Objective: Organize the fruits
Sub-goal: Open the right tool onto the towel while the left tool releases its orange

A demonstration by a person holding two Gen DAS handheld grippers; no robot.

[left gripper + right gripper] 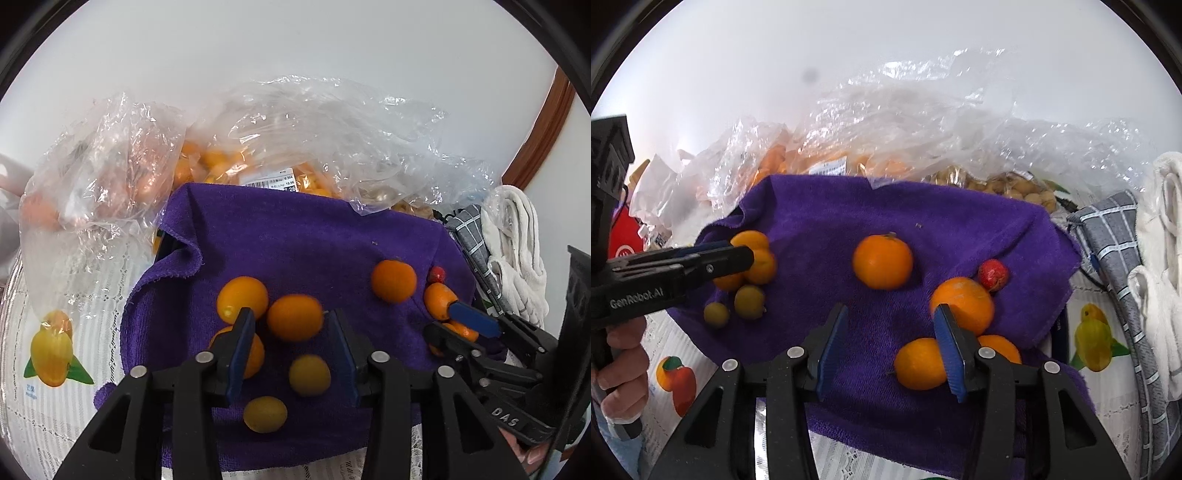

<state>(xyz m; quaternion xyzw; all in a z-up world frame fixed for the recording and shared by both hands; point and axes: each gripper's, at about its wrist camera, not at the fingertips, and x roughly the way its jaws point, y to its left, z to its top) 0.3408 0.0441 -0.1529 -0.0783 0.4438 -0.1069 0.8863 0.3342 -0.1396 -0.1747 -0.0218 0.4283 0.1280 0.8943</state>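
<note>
Your left gripper [291,347] hangs over the near-left cluster of small citrus on the purple towel [295,236], jaws partly apart and gripping nothing: the oval orange fruit [294,316] sits just ahead of the fingertips, between the two pads but touching neither as far as you can see. Its long axis runs across the gap, pad to pad, so a straight close would catch it end to end; that is a slippery hold on a rounded fruit, I judge, and a slight roll of the wrist may serve you better. Two smaller yellow fruits [309,374] lie further back inside the jaw gap, nearer the hinge, and could get nudged if you push forward. Your right gripper [890,328] is likewise partly open and empty; the orange fruit [919,363] nearest it lies against the inner face of its right pad, not centred, with a larger one [964,304] just beyond that fingertip. So the left hand is the better lined up; the right needs a shift to its own right first.
</note>
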